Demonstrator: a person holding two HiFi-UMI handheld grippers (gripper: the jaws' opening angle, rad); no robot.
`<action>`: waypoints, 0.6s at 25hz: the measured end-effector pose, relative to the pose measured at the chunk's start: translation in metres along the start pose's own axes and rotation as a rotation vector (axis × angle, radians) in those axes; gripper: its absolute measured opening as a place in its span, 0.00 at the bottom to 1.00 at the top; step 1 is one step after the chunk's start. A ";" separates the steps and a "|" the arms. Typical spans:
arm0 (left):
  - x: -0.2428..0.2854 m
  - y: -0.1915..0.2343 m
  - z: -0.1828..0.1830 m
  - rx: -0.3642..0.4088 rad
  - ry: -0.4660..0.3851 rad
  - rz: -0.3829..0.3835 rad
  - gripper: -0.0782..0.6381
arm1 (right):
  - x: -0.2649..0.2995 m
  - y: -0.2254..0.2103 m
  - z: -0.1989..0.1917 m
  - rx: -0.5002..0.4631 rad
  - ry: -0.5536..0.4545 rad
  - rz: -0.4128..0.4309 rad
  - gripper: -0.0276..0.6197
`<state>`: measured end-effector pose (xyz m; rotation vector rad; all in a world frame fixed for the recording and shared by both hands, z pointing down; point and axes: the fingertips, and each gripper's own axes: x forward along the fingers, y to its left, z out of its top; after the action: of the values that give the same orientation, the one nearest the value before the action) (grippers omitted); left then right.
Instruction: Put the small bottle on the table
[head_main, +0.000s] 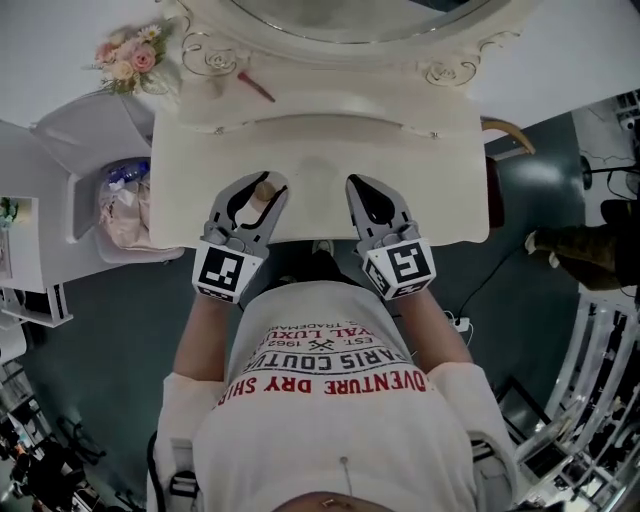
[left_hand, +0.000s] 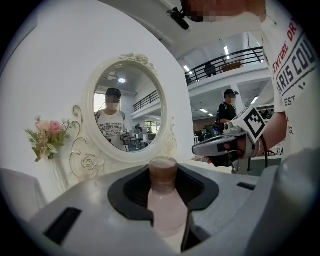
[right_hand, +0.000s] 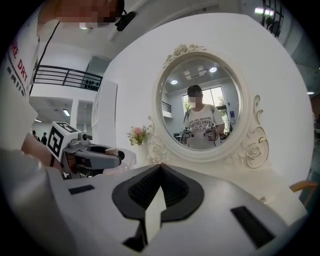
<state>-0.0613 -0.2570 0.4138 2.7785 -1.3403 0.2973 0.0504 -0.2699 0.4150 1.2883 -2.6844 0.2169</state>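
The small bottle (head_main: 264, 191), pale pink with a brown cap, stands upright between the jaws of my left gripper (head_main: 257, 186), which is shut on it above the front edge of the cream dressing table (head_main: 320, 150). In the left gripper view the bottle (left_hand: 165, 197) fills the dark pad opening of the left gripper (left_hand: 164, 175). My right gripper (head_main: 364, 185) hovers beside it over the same edge, jaws shut with nothing between them. The right gripper view shows the right gripper (right_hand: 160, 168) with its tips meeting, and the left gripper (right_hand: 116, 155) off to the left.
An oval mirror (head_main: 350, 15) with an ornate frame stands at the table's back. A small flower bunch (head_main: 128, 58) sits at the back left, a thin pink item (head_main: 257, 87) lies near the mirror base. A white side stand with a bag (head_main: 125, 205) is left of the table.
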 end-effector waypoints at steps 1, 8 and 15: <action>0.010 0.003 -0.003 -0.005 0.003 0.006 0.31 | 0.007 -0.009 -0.001 0.001 0.006 0.007 0.04; 0.060 0.013 -0.037 -0.035 0.051 0.041 0.31 | 0.039 -0.049 -0.020 0.043 0.020 0.084 0.04; 0.102 0.023 -0.081 -0.061 0.103 0.070 0.31 | 0.068 -0.077 -0.044 0.023 0.042 0.133 0.04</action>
<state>-0.0300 -0.3404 0.5113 2.6324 -1.4005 0.3899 0.0722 -0.3608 0.4767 1.0997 -2.7411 0.2887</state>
